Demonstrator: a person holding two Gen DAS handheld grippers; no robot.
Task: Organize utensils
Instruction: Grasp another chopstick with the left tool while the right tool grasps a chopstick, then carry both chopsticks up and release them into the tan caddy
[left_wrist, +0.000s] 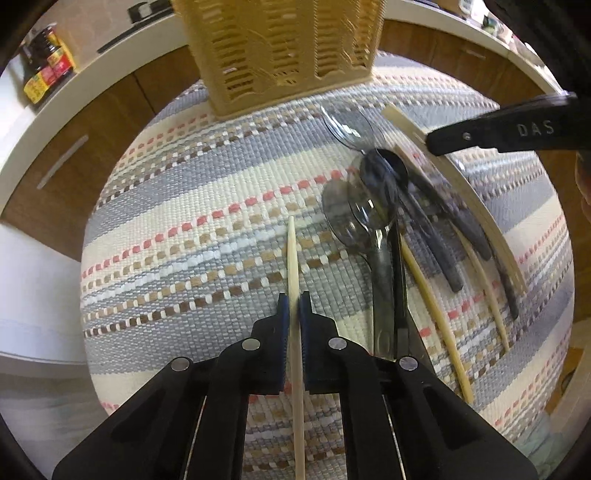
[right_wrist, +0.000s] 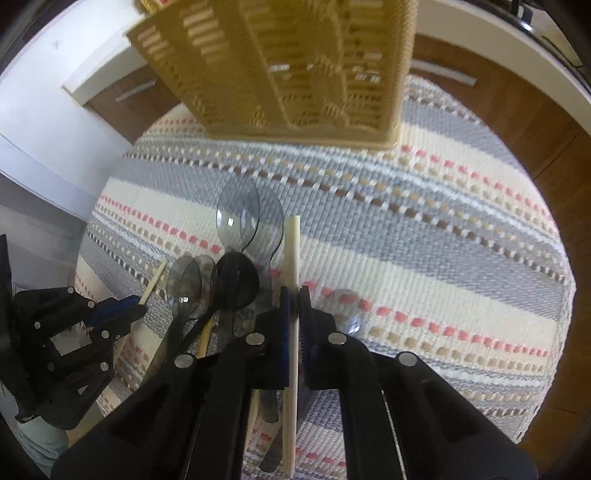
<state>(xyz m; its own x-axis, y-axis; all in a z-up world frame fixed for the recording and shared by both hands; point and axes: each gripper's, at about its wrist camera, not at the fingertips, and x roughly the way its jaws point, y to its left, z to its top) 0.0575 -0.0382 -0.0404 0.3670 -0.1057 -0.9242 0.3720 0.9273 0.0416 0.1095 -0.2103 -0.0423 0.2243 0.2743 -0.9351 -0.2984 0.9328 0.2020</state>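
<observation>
1. Left gripper (left_wrist: 294, 306): jaws closed on a single pale chopstick (left_wrist: 293, 258), held part-way along its length, so the thin tip stuck forward over the striped mat (left_wrist: 184, 221) and the thicker end ran back under the gripper. Whether the tip touched the mat could not be told.
2. Right gripper (right_wrist: 294, 302): jaws closed on a second chopstick (right_wrist: 293, 243), the blunt square end pointing forward, the rest passing back beneath the gripper.
3. Handling judgement for the chopsticks: light, stiff, smooth and narrow. A grip this far from the middle probably lets the stick pivot or slide between the pads; holding nearer the middle, square across the shaft, looked safer.
4. Beyond the left gripper, to its right, lay the pile of utensils (left_wrist: 384, 206): several clear grey plastic spoons, overlapping, handles crossing, with more loose chopsticks (left_wrist: 436, 314) beside and under them.
5. Handling judgement for the spoons: light, slick, somewhat brittle. The bowls are curved and offer no flat for the pads; the flat handle is the place to hold. Because they overlap, lifting one may drag its neighbours.
6. Farthest on the mat stood the tan slotted basket (left_wrist: 280, 55), upright, open top out of view. Likely destination; contents could not be seen.
7. Behind the mat: wooden cupboard fronts (left_wrist: 92, 122) and a white desk edge with bottles (left_wrist: 44, 66).
</observation>
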